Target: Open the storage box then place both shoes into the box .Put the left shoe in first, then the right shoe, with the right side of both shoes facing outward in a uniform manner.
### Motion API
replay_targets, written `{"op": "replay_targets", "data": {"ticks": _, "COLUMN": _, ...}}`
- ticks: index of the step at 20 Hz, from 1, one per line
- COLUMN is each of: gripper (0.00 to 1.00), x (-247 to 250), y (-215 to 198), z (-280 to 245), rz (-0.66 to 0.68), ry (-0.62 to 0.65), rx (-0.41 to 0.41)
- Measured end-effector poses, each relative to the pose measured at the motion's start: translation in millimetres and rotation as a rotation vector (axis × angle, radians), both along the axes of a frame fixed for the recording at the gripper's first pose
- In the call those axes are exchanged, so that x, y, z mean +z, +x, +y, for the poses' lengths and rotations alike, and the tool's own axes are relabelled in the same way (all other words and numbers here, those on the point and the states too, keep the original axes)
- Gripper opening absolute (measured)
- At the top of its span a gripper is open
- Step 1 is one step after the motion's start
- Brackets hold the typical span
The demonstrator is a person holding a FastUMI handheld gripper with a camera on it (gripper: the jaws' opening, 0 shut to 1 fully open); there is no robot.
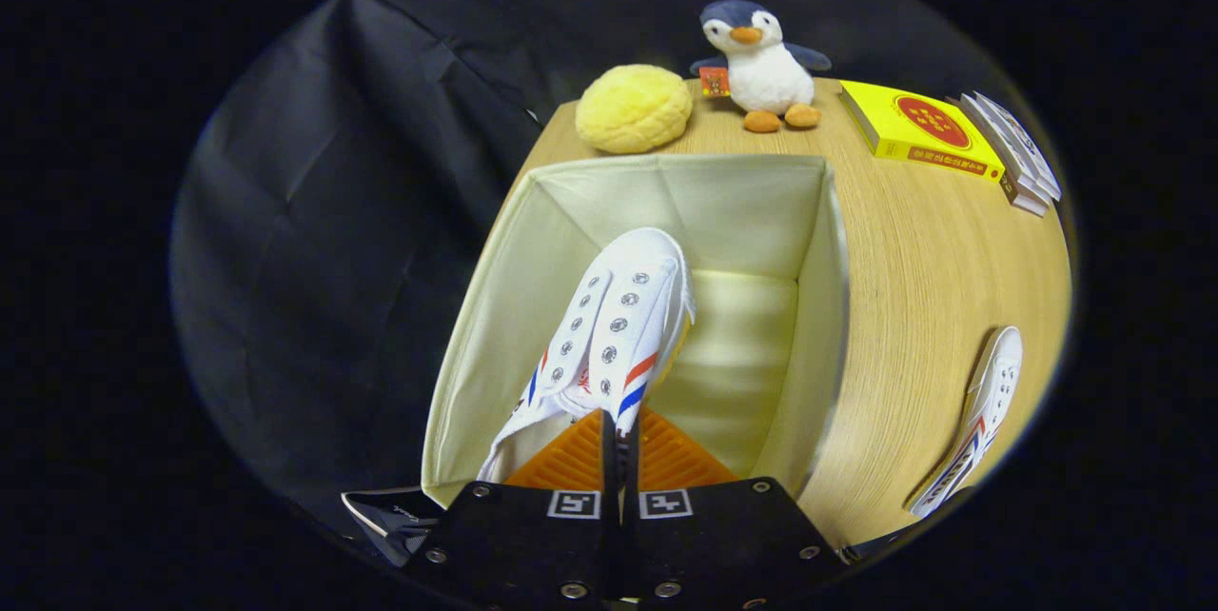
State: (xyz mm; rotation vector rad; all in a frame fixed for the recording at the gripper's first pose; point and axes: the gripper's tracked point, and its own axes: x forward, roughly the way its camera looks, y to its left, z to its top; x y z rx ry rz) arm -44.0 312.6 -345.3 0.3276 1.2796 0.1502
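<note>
A cream fabric storage box (818, 306) stands open on the wooden table just ahead of me. My gripper (618, 435) is shut on a white canvas shoe (614, 325) with red and blue side stripes, both fingers pinching its upper near the heel opening. The shoe hangs inside the box toward its left wall, toe pointing away from me. A second matching white shoe (985, 411) lies on the table to the right of the box, near the table's edge.
Beyond the box sit a yellow round plush bun (635, 108) and a penguin plush toy (761, 68). A yellow book (918, 130) and a stack of books (1013, 154) lie at the far right of the table (933, 259).
</note>
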Motion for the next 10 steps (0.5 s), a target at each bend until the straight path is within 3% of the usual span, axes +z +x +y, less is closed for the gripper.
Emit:
{"op": "replay_targets", "data": {"ticks": 7, "gripper": 0.01, "x": -32.4, "y": 6.2, "z": 14.8, "rz": 0.091, "ry": 0.002, "rx": -0.014}}
{"op": "replay_targets", "data": {"ticks": 10, "gripper": 0.05, "x": -46.5, "y": -9.7, "z": 20.4, "rz": 0.175, "ry": 0.012, "rx": -0.014}}
